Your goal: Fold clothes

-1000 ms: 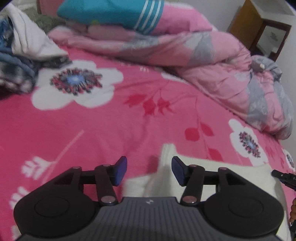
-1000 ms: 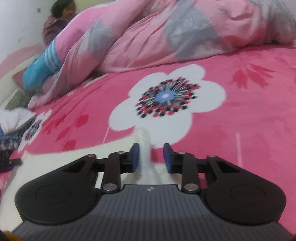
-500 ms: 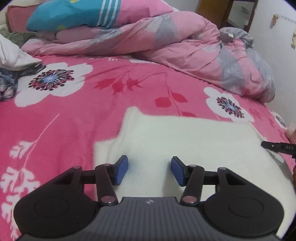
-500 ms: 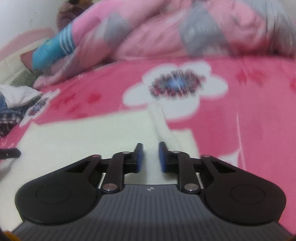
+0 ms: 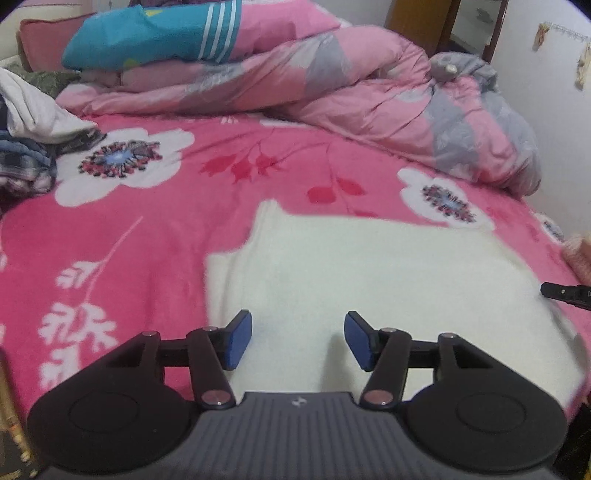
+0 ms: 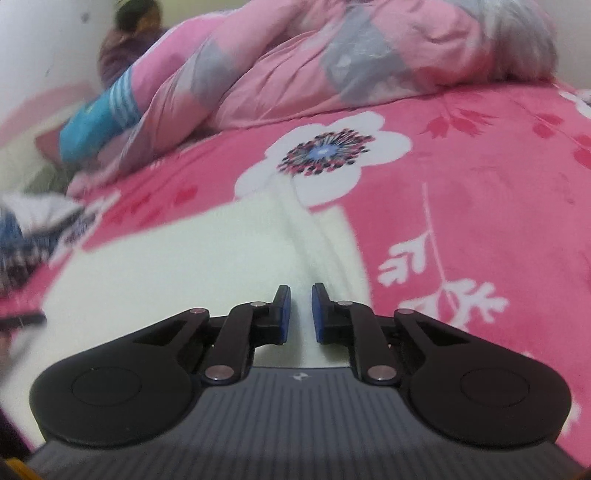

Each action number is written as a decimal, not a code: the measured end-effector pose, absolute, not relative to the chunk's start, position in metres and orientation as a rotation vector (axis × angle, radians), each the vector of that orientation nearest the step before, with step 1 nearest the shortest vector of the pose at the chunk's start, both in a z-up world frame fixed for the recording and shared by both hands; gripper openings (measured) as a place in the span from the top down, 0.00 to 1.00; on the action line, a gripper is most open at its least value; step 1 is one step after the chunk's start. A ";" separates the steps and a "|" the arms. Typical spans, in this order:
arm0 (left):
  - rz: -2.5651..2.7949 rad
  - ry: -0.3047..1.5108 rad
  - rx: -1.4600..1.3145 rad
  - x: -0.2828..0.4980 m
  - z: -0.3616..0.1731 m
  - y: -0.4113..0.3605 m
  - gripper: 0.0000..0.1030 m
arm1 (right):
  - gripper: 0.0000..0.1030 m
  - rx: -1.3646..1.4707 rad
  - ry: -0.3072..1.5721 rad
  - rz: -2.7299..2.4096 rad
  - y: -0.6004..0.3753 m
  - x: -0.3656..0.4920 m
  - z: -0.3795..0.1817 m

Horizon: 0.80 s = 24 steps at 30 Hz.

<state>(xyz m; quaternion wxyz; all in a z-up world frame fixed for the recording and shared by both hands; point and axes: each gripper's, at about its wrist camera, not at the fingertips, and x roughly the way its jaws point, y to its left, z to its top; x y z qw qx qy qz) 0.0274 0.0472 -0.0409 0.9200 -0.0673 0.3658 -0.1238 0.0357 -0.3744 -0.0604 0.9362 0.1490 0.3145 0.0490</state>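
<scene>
A cream-white fleecy garment [image 5: 369, 273] lies flat on the pink flowered bed; it also shows in the right wrist view [image 6: 207, 258]. My left gripper [image 5: 298, 341] is open and empty above the garment's near left part. My right gripper [image 6: 300, 314] hangs over the garment's right side near a raised fold [image 6: 314, 236]; its jaws stand a narrow gap apart with nothing between them. The tip of the right gripper [image 5: 565, 293] shows at the right edge of the left wrist view.
A rumpled pink and grey quilt [image 5: 369, 92] lies across the far side of the bed, with a teal striped pillow [image 5: 147, 37] on it. A heap of white and plaid clothes [image 5: 29, 133] sits at the far left. A wooden cabinet [image 5: 424, 22] stands behind.
Both grippers pulled back and up from the garment's far edge, which now lies spread flat. The right gripper let go of the fold and its jaws have widened slightly.
</scene>
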 end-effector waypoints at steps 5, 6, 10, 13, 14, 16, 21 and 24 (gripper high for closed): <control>-0.232 0.794 -0.174 0.004 -0.058 0.062 0.40 | 0.88 0.279 0.601 0.138 -0.366 -0.009 -0.045; -0.217 0.823 -0.174 0.006 -0.068 0.063 0.35 | 0.88 0.280 0.616 0.132 -0.366 -0.011 -0.055; -0.208 0.833 -0.278 0.003 -0.069 0.077 0.38 | 0.88 0.312 0.645 0.100 -0.369 -0.012 -0.079; -0.191 0.788 -0.257 -0.015 -0.053 0.084 0.39 | 0.87 0.288 0.623 0.092 -0.362 -0.024 -0.059; -0.193 0.783 -0.269 -0.021 -0.050 0.088 0.39 | 0.87 0.282 0.605 0.096 -0.360 -0.031 -0.053; -0.214 0.795 -0.322 -0.031 -0.050 0.095 0.39 | 0.87 0.301 0.582 0.107 -0.360 -0.044 -0.050; -0.268 0.843 -0.385 -0.050 -0.061 0.100 0.39 | 0.85 0.426 0.583 0.031 -0.378 -0.065 -0.067; -0.271 0.851 -0.370 -0.057 -0.071 0.094 0.40 | 0.85 0.533 0.565 0.022 -0.390 -0.071 -0.075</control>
